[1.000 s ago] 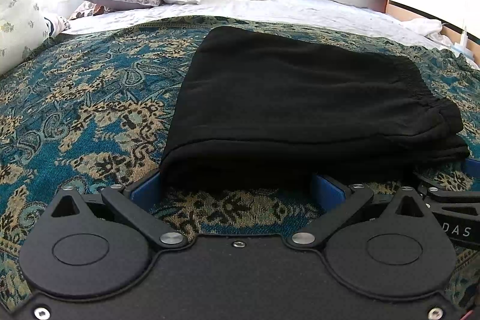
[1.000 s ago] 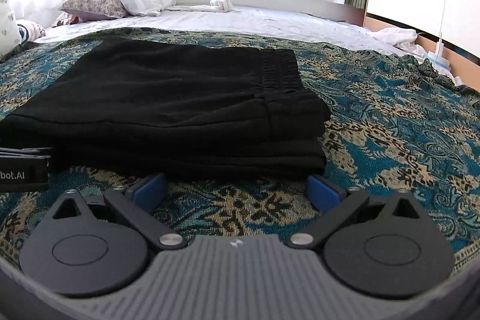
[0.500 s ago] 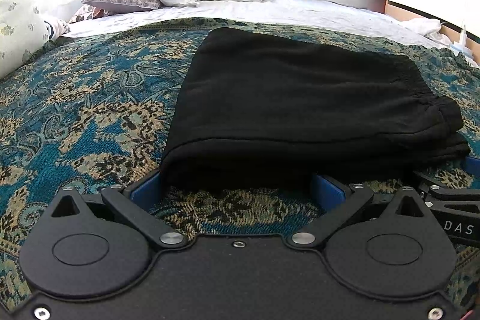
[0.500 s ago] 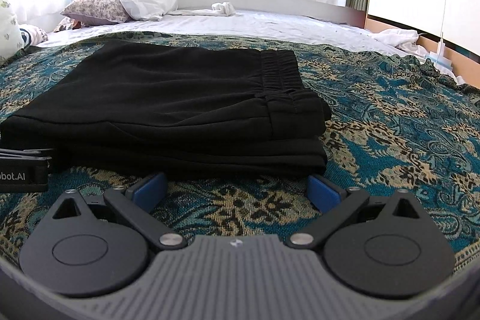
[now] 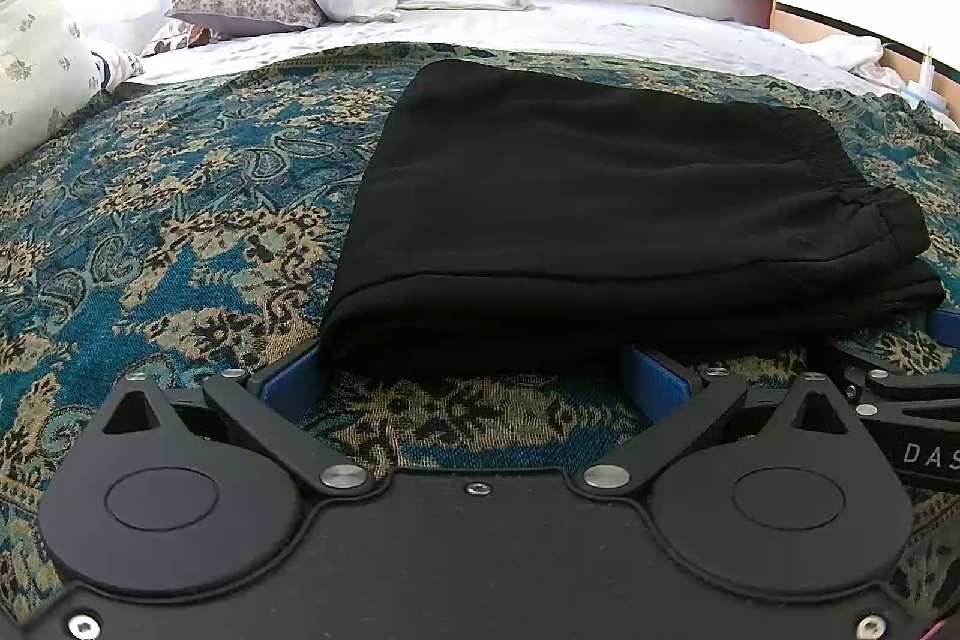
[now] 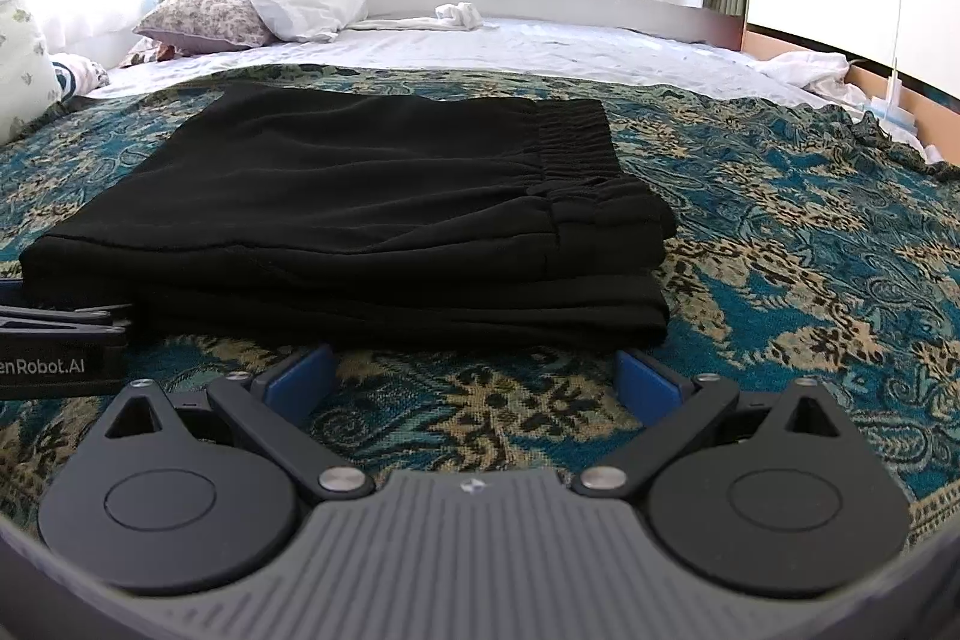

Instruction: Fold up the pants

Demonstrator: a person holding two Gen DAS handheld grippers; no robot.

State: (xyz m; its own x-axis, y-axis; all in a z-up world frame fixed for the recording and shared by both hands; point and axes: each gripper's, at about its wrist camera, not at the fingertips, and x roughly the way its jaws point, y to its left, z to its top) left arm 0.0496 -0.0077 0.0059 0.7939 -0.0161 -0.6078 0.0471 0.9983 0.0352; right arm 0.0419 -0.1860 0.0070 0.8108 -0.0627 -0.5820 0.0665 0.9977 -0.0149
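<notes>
Patterned bedspread (image 5: 180, 232): folded black pants (image 5: 600, 208); left gripper (image 5: 474, 376), right gripper (image 6: 474, 376) level, spread, empty.

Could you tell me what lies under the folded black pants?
The folded black pants rest directly on the blue patterned bedspread, which shows on every side of them. Whether anything else sits beneath them cannot be seen, since the stacked layers cover that patch.
</notes>
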